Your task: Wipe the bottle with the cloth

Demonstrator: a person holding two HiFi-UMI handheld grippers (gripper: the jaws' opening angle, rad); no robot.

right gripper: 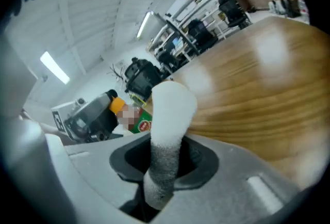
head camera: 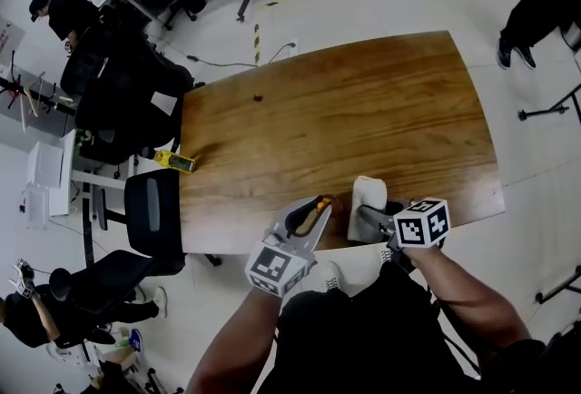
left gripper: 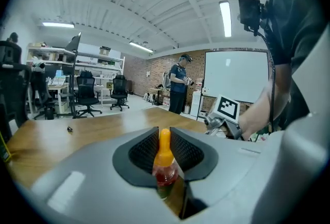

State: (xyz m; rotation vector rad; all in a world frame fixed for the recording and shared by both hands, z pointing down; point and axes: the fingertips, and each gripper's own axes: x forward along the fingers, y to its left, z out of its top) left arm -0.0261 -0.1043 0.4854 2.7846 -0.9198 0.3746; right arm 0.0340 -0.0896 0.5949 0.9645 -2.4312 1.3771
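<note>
A small bottle [left gripper: 164,166] with an orange cap and reddish contents stands upright between the jaws of my left gripper [left gripper: 165,141], which is shut on it. In the head view the left gripper [head camera: 313,209] holds the bottle [head camera: 309,218] over the near edge of the wooden table [head camera: 363,111]. My right gripper [head camera: 365,216] is shut on a folded white cloth [head camera: 367,198], just right of the bottle. In the right gripper view the cloth [right gripper: 169,114] sticks up from the right gripper [right gripper: 165,162], with the bottle [right gripper: 135,114] close behind it to the left.
A yellow object [head camera: 174,162] lies at the table's left edge and a small dark bit [head camera: 259,97] lies farther back. Black office chairs [head camera: 150,206] crowd the left side. People stand around the room; a stand leg [head camera: 549,111] is at the right.
</note>
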